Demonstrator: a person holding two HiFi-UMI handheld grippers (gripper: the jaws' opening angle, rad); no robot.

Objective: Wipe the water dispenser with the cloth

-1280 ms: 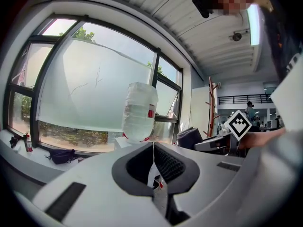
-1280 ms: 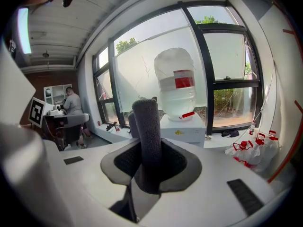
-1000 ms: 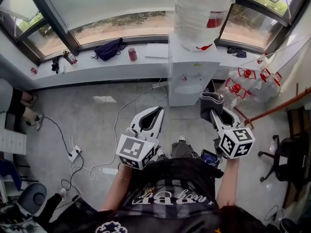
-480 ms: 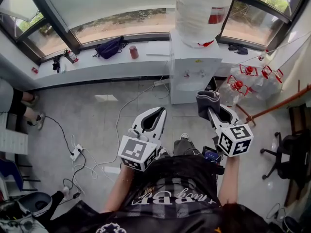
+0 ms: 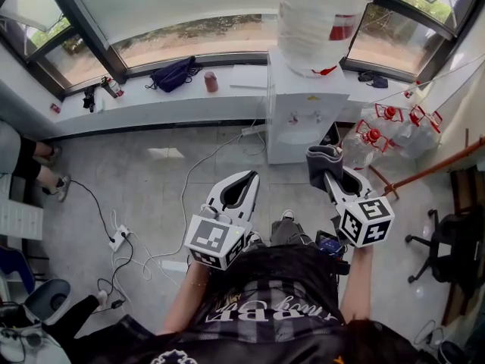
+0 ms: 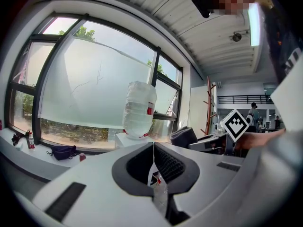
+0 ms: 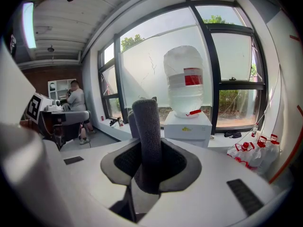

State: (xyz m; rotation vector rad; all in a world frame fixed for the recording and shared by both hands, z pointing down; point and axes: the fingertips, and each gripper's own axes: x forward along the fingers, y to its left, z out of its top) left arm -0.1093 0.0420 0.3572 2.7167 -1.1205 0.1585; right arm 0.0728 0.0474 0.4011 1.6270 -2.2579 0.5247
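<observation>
The white water dispenser [image 5: 298, 108] stands against the window wall, with a large clear bottle [image 5: 322, 17] on top. It shows ahead in the right gripper view as the dispenser [image 7: 187, 126] and bottle [image 7: 183, 82], and in the left gripper view as the bottle [image 6: 139, 109]. My right gripper [image 5: 330, 174] is shut on a folded dark grey cloth [image 5: 324, 161], which stands up between the jaws as the cloth [image 7: 147, 136]. It hangs short of the dispenser's front. My left gripper [image 5: 244, 179] is shut and holds nothing.
A windowsill [image 5: 151, 101] carries a dark bag [image 5: 171, 74] and a red can [image 5: 211, 81]. Bottles with red handles [image 5: 383, 135] lie right of the dispenser. Cables and a power strip [image 5: 117, 240] run over the floor at left. A seated person's legs [image 5: 34, 173] are at far left.
Both grippers have shifted slightly to the right and down in the head view as the view moved a little closer to the dispenser. The cloth stays gripped.
</observation>
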